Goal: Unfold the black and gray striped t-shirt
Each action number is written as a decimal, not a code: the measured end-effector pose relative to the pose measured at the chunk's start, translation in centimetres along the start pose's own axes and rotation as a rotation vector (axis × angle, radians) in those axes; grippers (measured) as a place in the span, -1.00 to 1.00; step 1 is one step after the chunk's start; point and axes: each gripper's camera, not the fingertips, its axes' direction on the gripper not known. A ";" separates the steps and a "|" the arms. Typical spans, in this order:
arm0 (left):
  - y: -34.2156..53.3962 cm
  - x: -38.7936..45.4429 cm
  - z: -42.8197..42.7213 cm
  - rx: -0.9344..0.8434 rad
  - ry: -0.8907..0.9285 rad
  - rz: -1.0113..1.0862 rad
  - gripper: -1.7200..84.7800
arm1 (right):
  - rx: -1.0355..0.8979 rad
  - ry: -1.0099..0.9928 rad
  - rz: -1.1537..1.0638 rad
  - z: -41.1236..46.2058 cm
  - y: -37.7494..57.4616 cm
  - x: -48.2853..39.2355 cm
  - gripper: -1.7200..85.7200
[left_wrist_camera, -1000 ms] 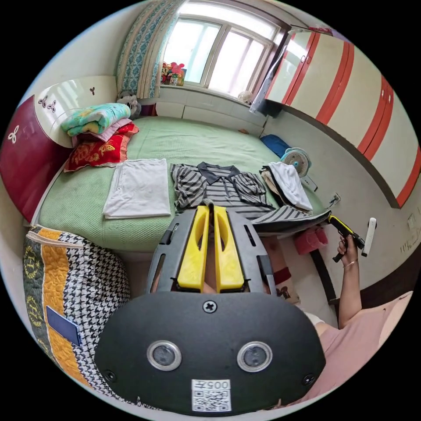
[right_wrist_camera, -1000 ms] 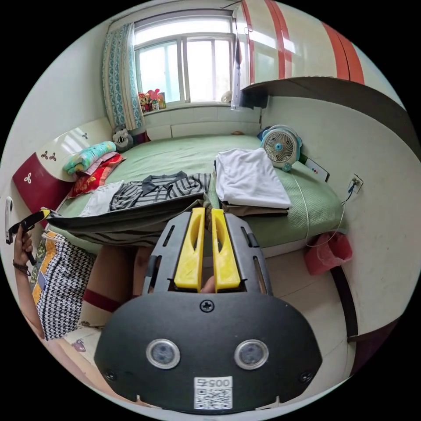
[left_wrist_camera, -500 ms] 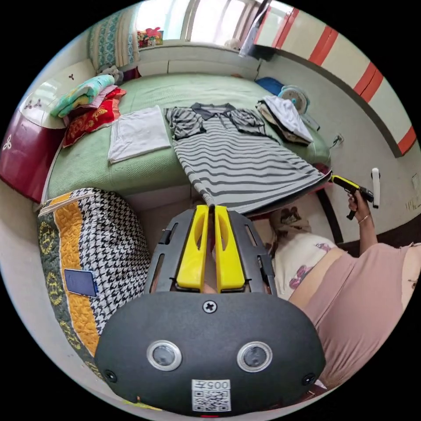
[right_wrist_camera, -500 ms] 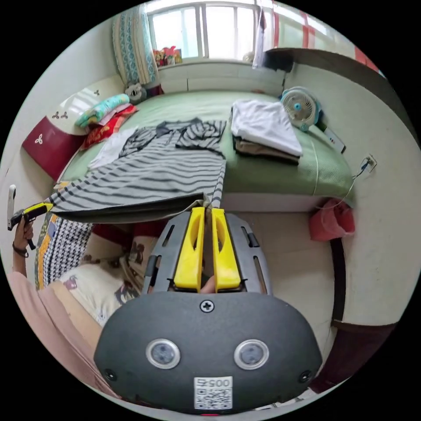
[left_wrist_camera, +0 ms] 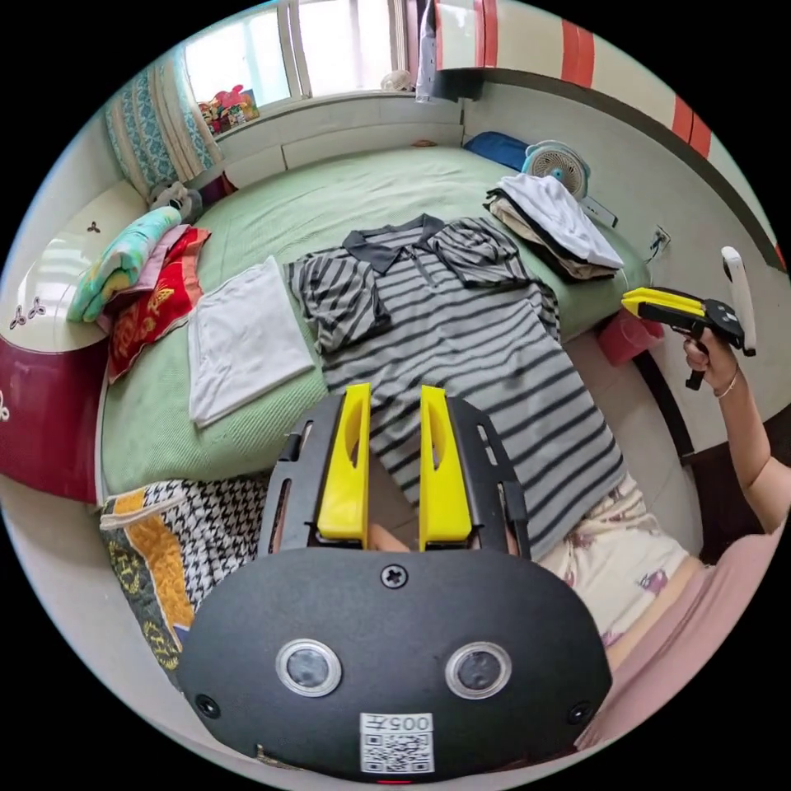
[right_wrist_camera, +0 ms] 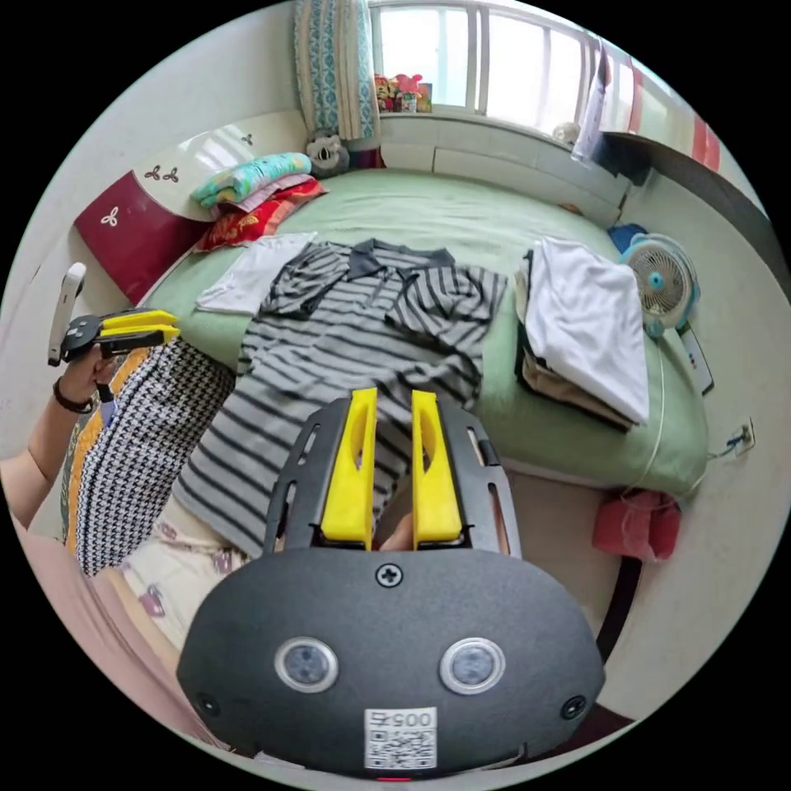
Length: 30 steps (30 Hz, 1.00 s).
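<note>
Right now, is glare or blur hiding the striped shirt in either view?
Left gripper view: striped shirt sharp and evenly lit; window blown out. Right gripper view: shirt slightly soft at its lower hem, window overexposed, fisheye bends the bed edge.

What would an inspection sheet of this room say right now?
Surface: green bed.
Job's things: striped shirt spread flat, hem hanging over the bed edge.
Clutter: white cloth; clothes pile; pillows; fan.
Grippers: left gripper and right gripper open, holding nothing.
Cables: cord running over the bed's side towards a wall socket.
Surroundings: window, curtain, checked bag.
</note>
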 end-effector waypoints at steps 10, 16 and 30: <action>-17.9 -1.2 15.6 -0.088 -0.009 -0.016 -0.65 | -0.069 0.035 -0.009 15.0 -16.3 -1.1 -0.70; -22.1 -3.0 23.5 -0.160 -0.001 -0.112 -0.66 | -0.220 0.050 0.062 24.4 -22.0 -0.6 -0.72; -23.0 -8.3 20.5 -0.094 -0.017 -0.172 -0.88 | -0.079 0.037 0.190 20.5 -22.8 6.4 -0.98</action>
